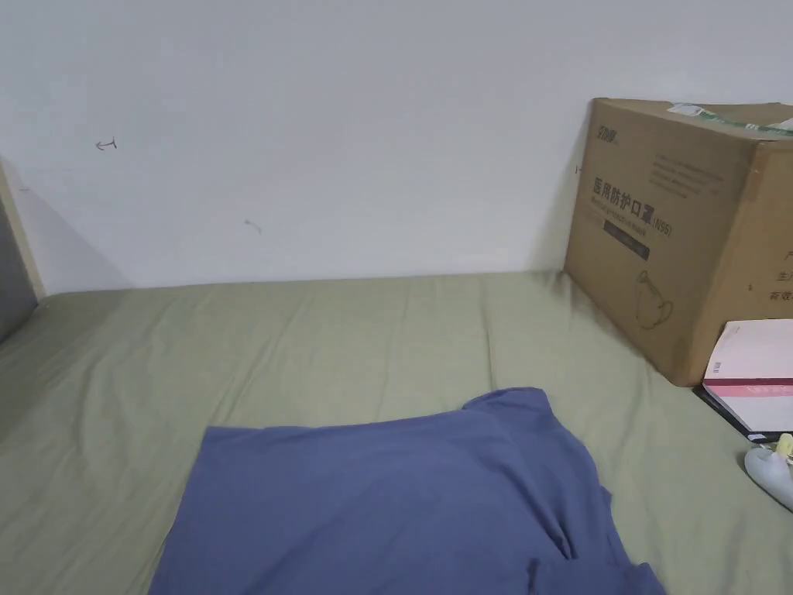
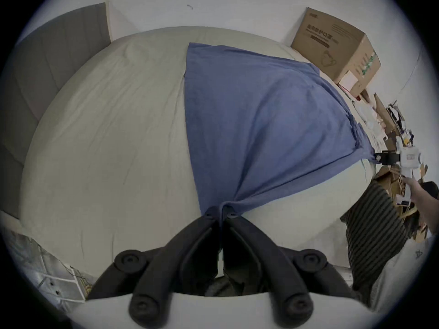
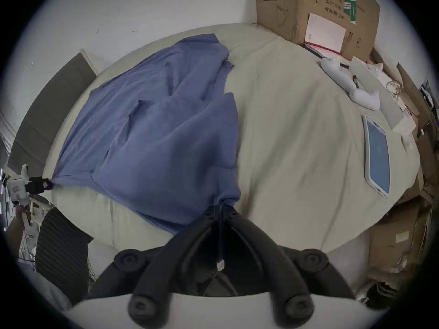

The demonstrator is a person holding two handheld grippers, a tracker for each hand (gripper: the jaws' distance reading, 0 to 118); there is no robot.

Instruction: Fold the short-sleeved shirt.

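Left tongs: the left tongs [image 2: 219, 213] have both jaws pressed together on a bunched corner of the blue shirt [image 2: 256, 120], at the near edge of the bed. In the right gripper view they [image 3: 48, 183] pinch the cloth at the far left, with a hand [image 3: 20, 215] below on the grip.

Right tongs: the right tongs [image 3: 222, 209] are clamped on another gathered corner of the shirt [image 3: 161, 130]. In the left gripper view they [image 2: 377, 158] reach in level from the right, held by a hand [image 2: 414, 189] beside a striped sleeve [image 2: 373, 234].

Shirt: it is stretched between the two grips along its near edge; the rest lies spread on the green bed sheet [image 1: 348, 341], a sleeve [image 1: 511, 407] pointing toward the wall. The right half is creased and folded over itself.

Around: a cardboard box [image 1: 681, 225] stands on the bed against the wall at the far right, well apart from the shirt. A white book [image 1: 755, 372] leans on it; a white object [image 1: 770, 472] lies just in front.

Right side of bed: a phone [image 3: 377, 158] lies face up, apart from the shirt, near a white gadget [image 3: 349, 85].
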